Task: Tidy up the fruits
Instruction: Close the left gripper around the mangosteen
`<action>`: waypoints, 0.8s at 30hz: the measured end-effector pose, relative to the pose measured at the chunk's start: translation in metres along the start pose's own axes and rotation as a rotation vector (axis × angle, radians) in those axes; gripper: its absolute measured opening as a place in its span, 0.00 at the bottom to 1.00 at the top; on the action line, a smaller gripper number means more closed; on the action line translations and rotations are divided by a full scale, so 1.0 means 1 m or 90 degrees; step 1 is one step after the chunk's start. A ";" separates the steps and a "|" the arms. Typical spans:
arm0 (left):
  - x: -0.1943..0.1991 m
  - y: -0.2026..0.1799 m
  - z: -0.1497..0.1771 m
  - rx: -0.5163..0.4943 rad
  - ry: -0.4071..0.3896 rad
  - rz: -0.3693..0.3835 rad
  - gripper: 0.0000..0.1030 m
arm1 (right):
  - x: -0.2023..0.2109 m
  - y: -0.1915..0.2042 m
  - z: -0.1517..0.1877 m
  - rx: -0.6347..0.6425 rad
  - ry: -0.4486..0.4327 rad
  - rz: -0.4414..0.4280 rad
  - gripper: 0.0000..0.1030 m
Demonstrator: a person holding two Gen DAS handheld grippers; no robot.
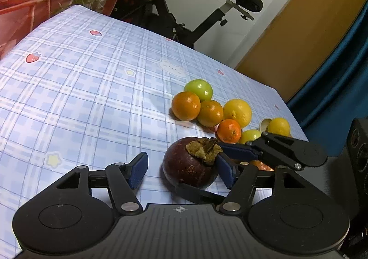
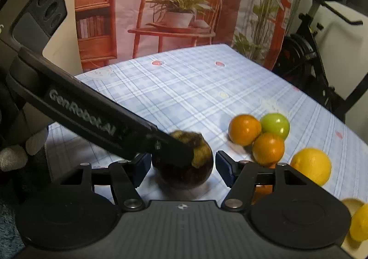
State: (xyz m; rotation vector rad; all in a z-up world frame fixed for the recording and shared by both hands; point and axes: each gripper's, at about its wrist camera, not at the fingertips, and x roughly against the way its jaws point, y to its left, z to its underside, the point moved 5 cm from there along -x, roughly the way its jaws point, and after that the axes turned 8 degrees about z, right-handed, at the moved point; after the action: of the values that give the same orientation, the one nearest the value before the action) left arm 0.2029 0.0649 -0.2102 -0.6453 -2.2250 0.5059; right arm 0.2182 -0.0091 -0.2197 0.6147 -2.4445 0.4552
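I am handing the mangosteen (image 1: 190, 165), on the tablecloth (image 1: 92, 102) well short of its far edge. My right gripper (image 2: 181, 168) straddles it; whether it grips, I cannot tell. My left gripper (image 1: 181, 168) is open, one pad touching. Next, close left.

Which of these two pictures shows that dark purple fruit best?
The left wrist view: the mangosteen is sharp, skin and dry calyx in plain sight. In the right wrist view it is blurred and partly hidden behind a black arm.
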 end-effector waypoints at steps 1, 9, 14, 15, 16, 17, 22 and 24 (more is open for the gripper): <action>0.001 0.001 -0.001 0.001 -0.002 -0.002 0.68 | -0.001 0.000 0.000 -0.004 0.003 -0.002 0.62; 0.003 0.004 -0.002 0.009 -0.006 -0.003 0.68 | -0.001 -0.002 0.001 -0.031 -0.003 -0.010 0.61; -0.003 0.001 0.001 -0.003 0.003 0.002 0.66 | 0.000 -0.001 0.000 -0.033 -0.008 -0.008 0.61; -0.003 0.001 0.001 -0.003 0.002 0.002 0.66 | 0.000 -0.001 0.000 -0.033 -0.009 -0.008 0.61; -0.004 0.001 0.001 -0.002 0.001 0.004 0.65 | 0.000 -0.001 0.000 -0.033 -0.010 -0.007 0.61; -0.004 0.001 0.001 -0.001 0.000 0.008 0.62 | 0.000 -0.002 0.000 -0.033 -0.010 -0.007 0.62; -0.004 -0.001 0.001 -0.007 -0.004 0.018 0.56 | -0.005 -0.001 0.001 -0.033 0.002 0.000 0.62; -0.004 0.000 0.001 -0.005 -0.004 0.019 0.56 | -0.007 0.000 0.001 -0.030 0.005 0.004 0.62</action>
State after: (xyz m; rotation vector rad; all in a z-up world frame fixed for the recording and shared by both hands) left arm 0.2042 0.0619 -0.2132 -0.6838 -2.2275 0.5150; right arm 0.2231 -0.0076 -0.2249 0.5857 -2.4433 0.4010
